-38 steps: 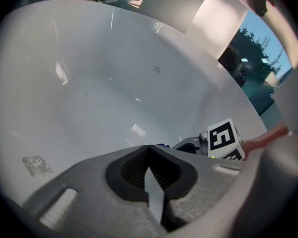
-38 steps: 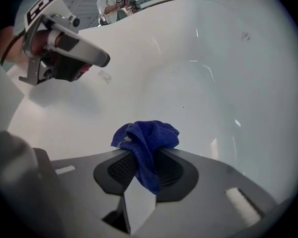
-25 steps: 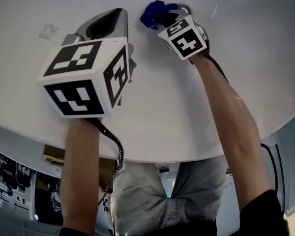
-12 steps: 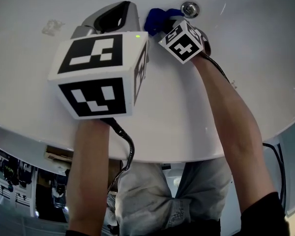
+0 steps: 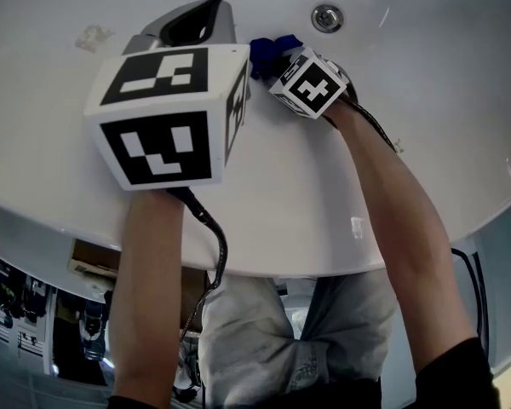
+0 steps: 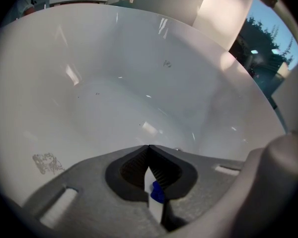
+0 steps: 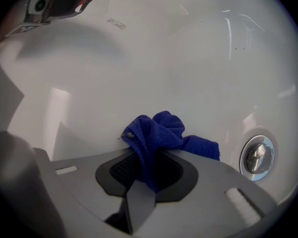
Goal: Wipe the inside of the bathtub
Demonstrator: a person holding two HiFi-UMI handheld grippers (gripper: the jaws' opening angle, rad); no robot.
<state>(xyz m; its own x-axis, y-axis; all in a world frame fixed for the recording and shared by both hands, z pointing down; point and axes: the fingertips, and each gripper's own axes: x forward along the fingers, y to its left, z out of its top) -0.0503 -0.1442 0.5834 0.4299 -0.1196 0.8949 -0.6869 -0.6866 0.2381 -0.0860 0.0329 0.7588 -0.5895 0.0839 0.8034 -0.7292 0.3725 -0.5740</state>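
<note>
The white bathtub (image 5: 426, 126) fills the head view, its chrome drain (image 5: 327, 17) at the far side. My right gripper (image 5: 281, 60) is shut on a bunched blue cloth (image 5: 266, 53), which presses on the tub floor just short of the drain. In the right gripper view the blue cloth (image 7: 156, 130) bulges out of the shut right gripper (image 7: 150, 155), with the drain (image 7: 258, 155) to its right. My left gripper (image 5: 190, 24) hovers beside it on the left. In the left gripper view the left gripper (image 6: 149, 148) is shut with nothing held.
A faint grey smudge (image 5: 92, 35) marks the tub floor left of the left gripper; the smudge (image 6: 47, 162) also shows in the left gripper view. The tub's near rim (image 5: 264, 267) curves below my forearms. Dark cables hang from both grippers.
The right gripper has dragged the blue cloth back from the drain toward me, so the drain now shows fully. The left gripper has shifted slightly right and nearer the camera.
</note>
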